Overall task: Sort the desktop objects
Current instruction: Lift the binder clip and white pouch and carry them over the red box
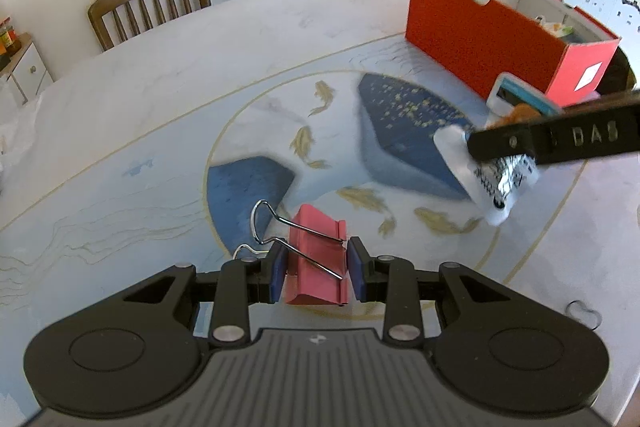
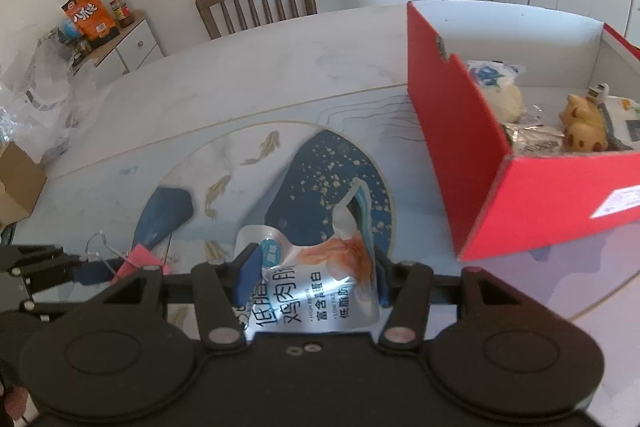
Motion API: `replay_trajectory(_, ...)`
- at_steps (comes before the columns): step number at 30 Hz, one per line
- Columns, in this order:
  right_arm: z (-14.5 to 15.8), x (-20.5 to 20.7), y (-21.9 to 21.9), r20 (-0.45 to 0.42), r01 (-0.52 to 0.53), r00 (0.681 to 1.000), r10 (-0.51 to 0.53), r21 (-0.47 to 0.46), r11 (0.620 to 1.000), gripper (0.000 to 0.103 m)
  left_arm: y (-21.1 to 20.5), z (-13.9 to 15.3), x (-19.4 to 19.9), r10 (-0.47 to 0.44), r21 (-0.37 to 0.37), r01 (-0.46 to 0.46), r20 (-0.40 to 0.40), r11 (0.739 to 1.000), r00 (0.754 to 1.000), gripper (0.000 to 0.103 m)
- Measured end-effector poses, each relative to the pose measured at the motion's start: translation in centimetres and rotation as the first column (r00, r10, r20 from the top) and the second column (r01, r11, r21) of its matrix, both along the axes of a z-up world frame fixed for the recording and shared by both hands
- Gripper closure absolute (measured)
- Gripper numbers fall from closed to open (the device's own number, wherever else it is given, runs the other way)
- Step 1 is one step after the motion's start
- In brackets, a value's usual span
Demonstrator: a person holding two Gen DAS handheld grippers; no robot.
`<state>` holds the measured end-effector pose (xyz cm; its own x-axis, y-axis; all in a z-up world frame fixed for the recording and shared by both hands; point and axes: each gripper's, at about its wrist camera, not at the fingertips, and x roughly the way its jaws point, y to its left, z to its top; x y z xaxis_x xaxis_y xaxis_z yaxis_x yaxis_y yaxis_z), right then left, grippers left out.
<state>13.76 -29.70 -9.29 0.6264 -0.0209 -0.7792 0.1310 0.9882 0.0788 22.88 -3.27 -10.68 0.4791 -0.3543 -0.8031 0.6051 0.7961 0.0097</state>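
A pink binder clip [image 1: 316, 259] with silver wire handles sits between the blue pads of my left gripper [image 1: 317, 273], which is shut on it just above the table. It also shows in the right wrist view [image 2: 138, 259]. My right gripper [image 2: 310, 277] is shut on a silver snack pouch [image 2: 316, 287] with Chinese print and holds it above the table, left of the red box [image 2: 480, 155]. The pouch also shows in the left wrist view [image 1: 486, 169], held under the right gripper's black finger.
The red box [image 1: 480, 31] is open and holds several items, among them a cat figurine [image 2: 584, 123]. The patterned table [image 1: 160, 115] has a wooden chair [image 1: 152, 3] behind it. A small wire loop [image 1: 584, 311] lies at the right. A cabinet with snacks [image 2: 100, 23] stands far left.
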Motion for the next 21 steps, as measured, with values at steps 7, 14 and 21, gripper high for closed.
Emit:
replay_trajectory(7, 2.4, -2.0, -1.1, 0.027, 0.009, 1.0, -0.009, 0.007, 1.0, 0.049, -1.6, 3.0, -1.1, -0.013, -0.035, 0.013, 0.016, 0.999, 1.0, 0.073)
replay_trajectory(14, 5.3, -3.8, -3.0, 0.068, 0.024, 0.997, -0.025, 0.012, 1.0, 0.049, -4.2, 6.0, -2.5, -0.045, -0.085, 0.048, 0.033, 0.995, 0.998, 0.073)
replay_trajectory(21, 7.9, -5.5, -6.3, 0.113, 0.046, 0.992, -0.047, 0.008, 0.999, 0.049, -8.0, 8.7, -3.8, -0.076, -0.123, 0.083, 0.067, 0.989, 0.995, 0.073)
